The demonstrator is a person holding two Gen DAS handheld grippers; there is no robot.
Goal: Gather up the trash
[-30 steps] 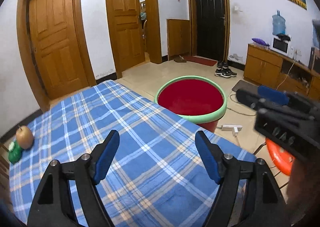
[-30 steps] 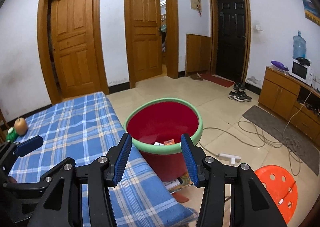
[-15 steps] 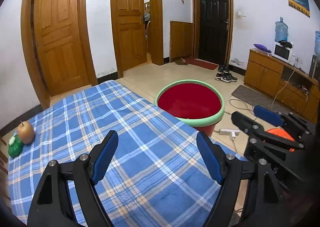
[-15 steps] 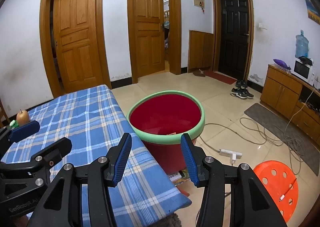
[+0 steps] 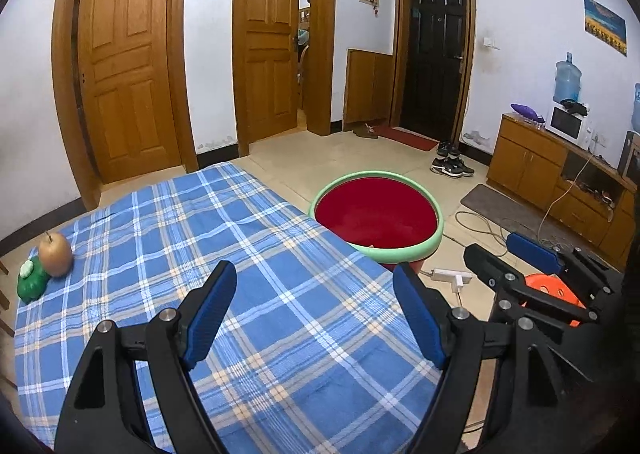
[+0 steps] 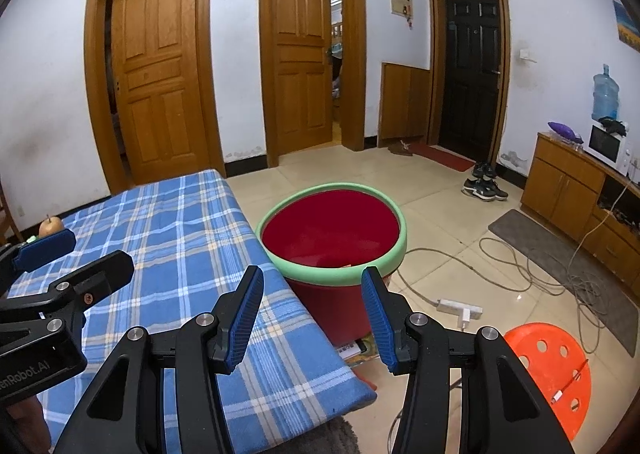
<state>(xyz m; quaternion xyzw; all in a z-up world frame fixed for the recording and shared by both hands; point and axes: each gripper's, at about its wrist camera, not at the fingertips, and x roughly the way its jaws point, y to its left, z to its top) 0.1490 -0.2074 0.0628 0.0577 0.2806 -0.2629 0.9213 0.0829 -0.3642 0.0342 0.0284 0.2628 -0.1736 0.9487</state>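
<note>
Left wrist: two open claws (image 5: 314, 308) (image 5: 516, 254), one red bin (image 5: 434, 238), one pear (image 5: 55, 254).

pear (image 5: 55, 254) on plaid tablecloth (image 5: 240, 274) | orange stool (image 6: 548, 370) | sneakers (image 6: 484, 188)

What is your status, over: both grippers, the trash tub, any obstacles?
Left gripper open, empty, over blue plaid tablecloth. Right gripper open, empty. Red tub with green rim beside table, scraps inside. Pear and green toy at far corner; nothing blocking.
</note>
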